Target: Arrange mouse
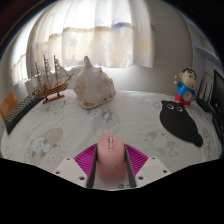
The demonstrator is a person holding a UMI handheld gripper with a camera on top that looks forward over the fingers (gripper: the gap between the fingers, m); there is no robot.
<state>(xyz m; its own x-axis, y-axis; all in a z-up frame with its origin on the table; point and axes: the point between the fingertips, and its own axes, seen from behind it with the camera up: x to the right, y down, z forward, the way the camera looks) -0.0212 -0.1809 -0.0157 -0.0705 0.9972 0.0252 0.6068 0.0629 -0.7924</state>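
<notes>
Gripper view: pink mouse (109,160) clamped between the tongs (109,166).

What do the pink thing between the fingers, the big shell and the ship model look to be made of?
Pink object, between the magenta pads and seemingly gripped: smooth, matte, probably plastic; likely the mouse, though its shape is unclear. Shell: pale, ridged, chalky, natural shell or a resin copy. Ship model: brown hull and thin masts, apparently wood.

The shell (92,83) looked chalky and rough, the ship (49,77) wooden. A printed cloth (60,125) covered the table, matt. The pink mouse (109,157) looked smooth plastic, the far curtain (100,35) sheer fabric.
</notes>
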